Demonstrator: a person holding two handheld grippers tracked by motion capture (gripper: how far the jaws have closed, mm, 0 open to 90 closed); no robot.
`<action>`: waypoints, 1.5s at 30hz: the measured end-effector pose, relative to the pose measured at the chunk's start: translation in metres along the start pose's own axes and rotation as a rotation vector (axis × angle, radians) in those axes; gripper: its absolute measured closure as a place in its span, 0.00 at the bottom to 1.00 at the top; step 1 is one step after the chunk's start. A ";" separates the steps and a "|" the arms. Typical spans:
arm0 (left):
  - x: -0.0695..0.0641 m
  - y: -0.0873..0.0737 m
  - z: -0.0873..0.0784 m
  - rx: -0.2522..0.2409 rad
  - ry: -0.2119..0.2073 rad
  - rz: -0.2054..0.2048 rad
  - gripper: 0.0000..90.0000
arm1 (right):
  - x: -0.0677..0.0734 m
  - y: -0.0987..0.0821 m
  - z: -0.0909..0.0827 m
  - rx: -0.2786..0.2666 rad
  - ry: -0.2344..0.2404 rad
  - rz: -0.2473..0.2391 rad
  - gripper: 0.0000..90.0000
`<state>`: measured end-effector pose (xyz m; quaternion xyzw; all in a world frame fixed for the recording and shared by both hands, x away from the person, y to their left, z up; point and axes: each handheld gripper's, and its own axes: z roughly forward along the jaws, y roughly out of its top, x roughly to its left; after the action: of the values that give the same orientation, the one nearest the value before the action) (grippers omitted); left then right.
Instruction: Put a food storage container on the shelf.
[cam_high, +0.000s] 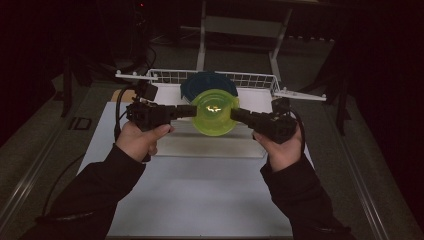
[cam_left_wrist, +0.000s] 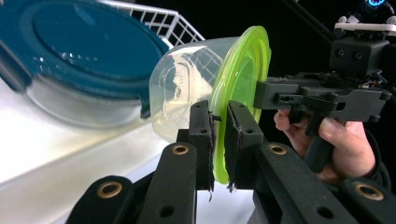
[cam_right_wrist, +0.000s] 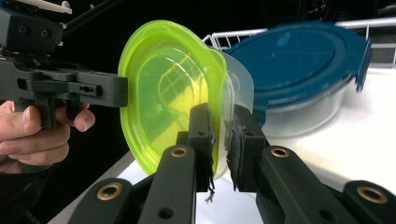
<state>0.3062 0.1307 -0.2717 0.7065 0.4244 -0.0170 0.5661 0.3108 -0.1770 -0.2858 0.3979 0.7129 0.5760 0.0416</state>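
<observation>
My left claw (cam_high: 192, 111) and right claw (cam_high: 235, 114) pinch opposite rims of the green-lidded container (cam_high: 215, 111). It hangs tilted between them, lid facing me, just before the blue-lidded container (cam_high: 206, 81).

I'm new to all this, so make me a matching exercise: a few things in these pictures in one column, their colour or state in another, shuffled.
Things:
1. lidded tub
2. big container
3. wire rack
4. left tongs

States:
A. white, at the table's far edge
B. dark blue lid, resting on the table
C. shut on the lime lid's rim
D. tipped on its side, held in the air from both sides

Pairs: 1-D, 2-B, 3-A, 4-C
</observation>
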 end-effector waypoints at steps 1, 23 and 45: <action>0.000 0.003 0.000 -0.002 0.001 0.001 0.90 | 0.000 0.003 0.000 -0.002 -0.003 -0.001 0.90; 0.023 0.041 0.020 -0.014 0.048 -0.068 0.90 | -0.027 0.041 0.024 -0.006 -0.026 0.049 0.89; 0.050 0.051 0.034 -0.051 0.059 -0.152 0.78 | -0.037 0.069 0.045 0.016 -0.090 0.105 0.80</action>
<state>0.3847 0.1320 -0.2689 0.6578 0.4936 -0.0283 0.5682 0.3954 -0.1632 -0.2569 0.4607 0.6931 0.5530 0.0400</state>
